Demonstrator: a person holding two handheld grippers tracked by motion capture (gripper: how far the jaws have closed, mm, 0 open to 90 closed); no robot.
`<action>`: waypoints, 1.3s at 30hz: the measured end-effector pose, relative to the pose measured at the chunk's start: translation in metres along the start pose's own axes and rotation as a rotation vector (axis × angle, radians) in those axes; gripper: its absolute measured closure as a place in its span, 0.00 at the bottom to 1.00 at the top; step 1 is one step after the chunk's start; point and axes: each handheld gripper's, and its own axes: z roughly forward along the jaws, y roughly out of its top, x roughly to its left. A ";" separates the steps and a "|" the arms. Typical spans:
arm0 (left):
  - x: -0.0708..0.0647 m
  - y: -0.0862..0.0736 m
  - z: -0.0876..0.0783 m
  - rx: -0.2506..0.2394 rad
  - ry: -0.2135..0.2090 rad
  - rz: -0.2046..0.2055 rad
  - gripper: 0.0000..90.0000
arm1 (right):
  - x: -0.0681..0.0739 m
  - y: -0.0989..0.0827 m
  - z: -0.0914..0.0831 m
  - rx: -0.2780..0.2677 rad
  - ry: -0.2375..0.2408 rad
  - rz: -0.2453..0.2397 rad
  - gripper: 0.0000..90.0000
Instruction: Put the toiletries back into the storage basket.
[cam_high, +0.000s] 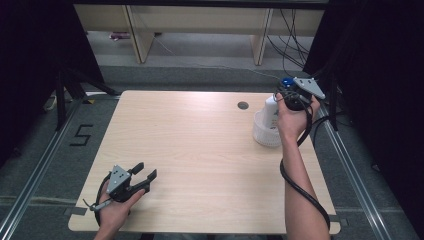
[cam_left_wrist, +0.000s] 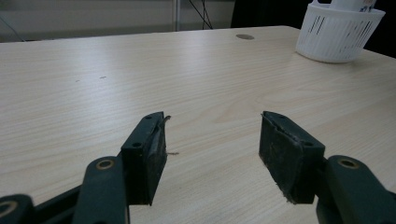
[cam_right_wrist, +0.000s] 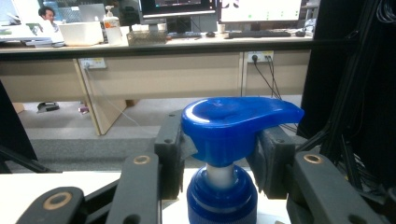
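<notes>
Pump bottle (cam_high: 270, 112), white with blue pump head (cam_right_wrist: 233, 123): upright in white basket (cam_high: 264, 135), head clamped between right gripper (cam_right_wrist: 219, 154) jaws. Left gripper (cam_left_wrist: 212, 149): jaws wide, empty, low over table (cam_left_wrist: 140, 70).

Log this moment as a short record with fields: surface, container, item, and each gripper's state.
surface: light wooden table with a round cable hole
container: white slotted basket, far right of the table
item: white pump bottle with blue pump head, standing in the basket
right gripper: jaws closed on the pump head from both sides
left gripper: open, nothing between the jaws, low over the near left of the table
</notes>
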 end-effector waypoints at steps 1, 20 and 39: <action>0.000 0.000 0.000 0.000 0.000 0.001 0.45 | 0.000 -0.001 -0.001 0.011 0.002 0.009 0.66; 0.000 0.000 -0.001 -0.003 0.000 0.002 0.45 | -0.001 -0.004 -0.003 0.001 0.003 -0.015 0.66; -0.002 0.001 0.001 -0.003 -0.007 0.011 0.45 | -0.002 -0.005 -0.010 0.027 -0.010 -0.026 0.58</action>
